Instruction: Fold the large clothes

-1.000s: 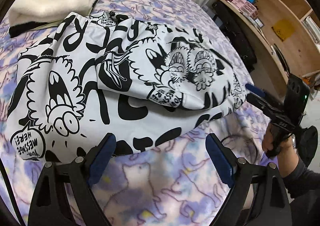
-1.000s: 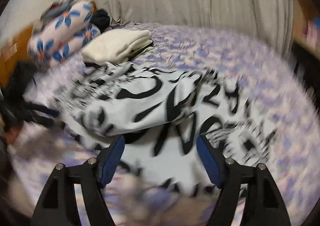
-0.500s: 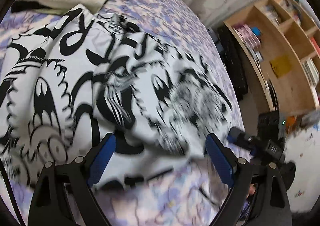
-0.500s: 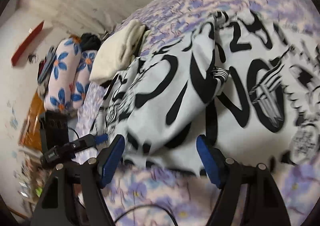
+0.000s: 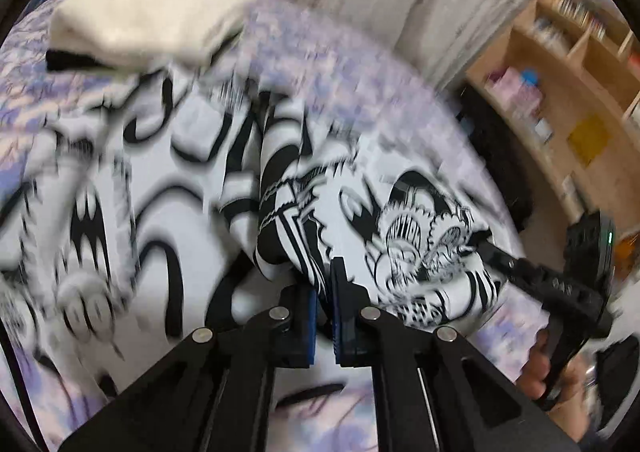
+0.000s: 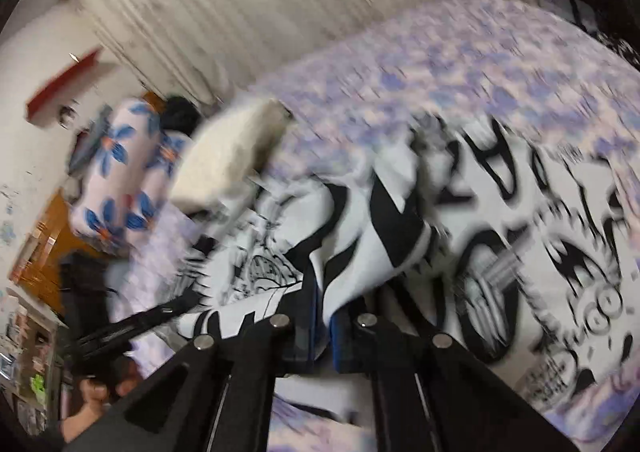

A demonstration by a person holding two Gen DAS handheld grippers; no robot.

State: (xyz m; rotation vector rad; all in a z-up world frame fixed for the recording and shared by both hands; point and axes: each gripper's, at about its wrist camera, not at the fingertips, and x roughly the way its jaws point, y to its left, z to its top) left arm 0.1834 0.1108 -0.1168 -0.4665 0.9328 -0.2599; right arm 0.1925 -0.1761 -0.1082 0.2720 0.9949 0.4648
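Left wrist view: the left gripper (image 5: 325, 312) is pinched down on a fold of the black-and-white printed garment (image 5: 168, 187), which lies spread across the bed (image 5: 320, 63) with its near edge gathered. At the right of this view the right gripper (image 5: 486, 242) bites the same edge near the cartoon face. The right wrist view agrees: the right gripper (image 6: 322, 326) has its pads drawn tight with white cloth between them, and the left gripper (image 6: 188, 302) enters the cloth from the left. A folded cream garment (image 5: 148, 15) sits beyond, just touching the printed one. Both views are blurred.

The fold in hand looks best carried with both grips level and the edge taut between them, then laid clear of the cream garment, so the upper layer lands flat rather than bunched.
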